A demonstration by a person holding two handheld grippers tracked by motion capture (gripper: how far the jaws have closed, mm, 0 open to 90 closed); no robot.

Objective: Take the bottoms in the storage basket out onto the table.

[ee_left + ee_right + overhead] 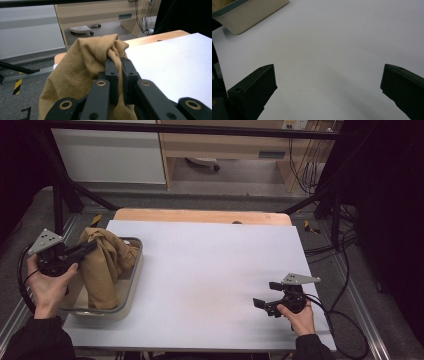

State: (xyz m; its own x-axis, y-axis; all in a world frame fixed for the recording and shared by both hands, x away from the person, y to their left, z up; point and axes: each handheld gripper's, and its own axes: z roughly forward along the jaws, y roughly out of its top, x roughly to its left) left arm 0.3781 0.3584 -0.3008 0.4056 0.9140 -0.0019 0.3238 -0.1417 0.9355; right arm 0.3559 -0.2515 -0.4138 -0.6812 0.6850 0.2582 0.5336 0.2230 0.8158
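Clamping the tan cloth (pixel 102 265) above the beige tub (pixel 131 287) with the left gripper (pixel 90 246); right gripper (pixel 264 295) spread wide over the white table (pixel 210 270).

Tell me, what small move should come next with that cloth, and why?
Probably lift a little higher. The left gripper is shut on a bunched fold of the cloth, but most of it hangs inside the bin. The right gripper waits open over the bare table.
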